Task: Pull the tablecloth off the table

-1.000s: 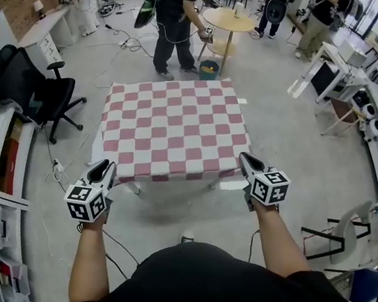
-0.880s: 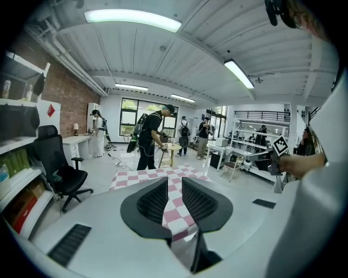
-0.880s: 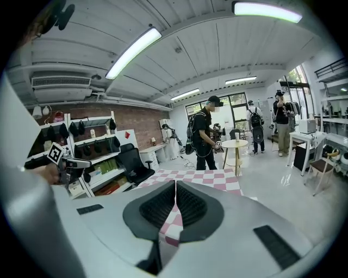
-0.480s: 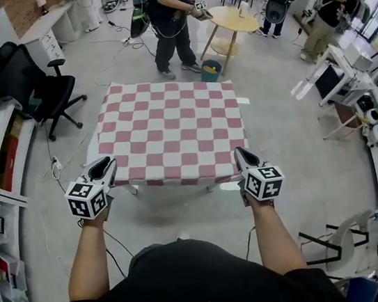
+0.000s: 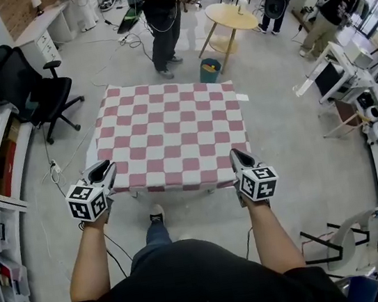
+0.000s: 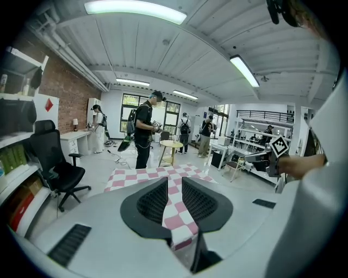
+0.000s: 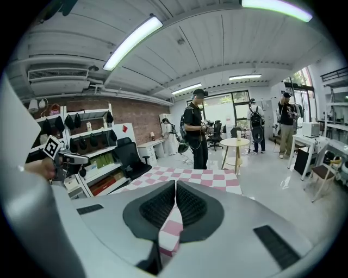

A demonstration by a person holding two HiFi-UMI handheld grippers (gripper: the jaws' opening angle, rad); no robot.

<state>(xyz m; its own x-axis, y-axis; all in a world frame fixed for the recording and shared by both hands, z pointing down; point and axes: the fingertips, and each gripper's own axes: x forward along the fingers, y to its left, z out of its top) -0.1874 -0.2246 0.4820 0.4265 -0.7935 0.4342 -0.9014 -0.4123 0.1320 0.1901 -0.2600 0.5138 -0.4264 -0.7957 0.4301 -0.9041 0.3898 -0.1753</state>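
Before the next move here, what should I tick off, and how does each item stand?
1. Cloth flat, nothing on it: ok.
2. Left claw open for a grasp: ok; narrow gap, nothing gripped.
3. Right claw open for a grasp: not ok; shut and empty.
4. Both claws by the cloth's near corners: ok in the head view.
5. Claws level with the near hem: cannot tell.
6. Person beyond the far edge stands apart from the cloth: ok.

The tablecloth (image 5: pixel 170 134) lies spread in the middle, with the left gripper (image 5: pixel 108 168) by its near left corner and the right gripper (image 5: pixel 234 153) over its near right corner. An office chair (image 5: pixel 36 92) stands to its left. Behind its far edge are a bin (image 5: pixel 210 70), a standing person (image 5: pixel 163 17) and a round table (image 5: pixel 231 17).
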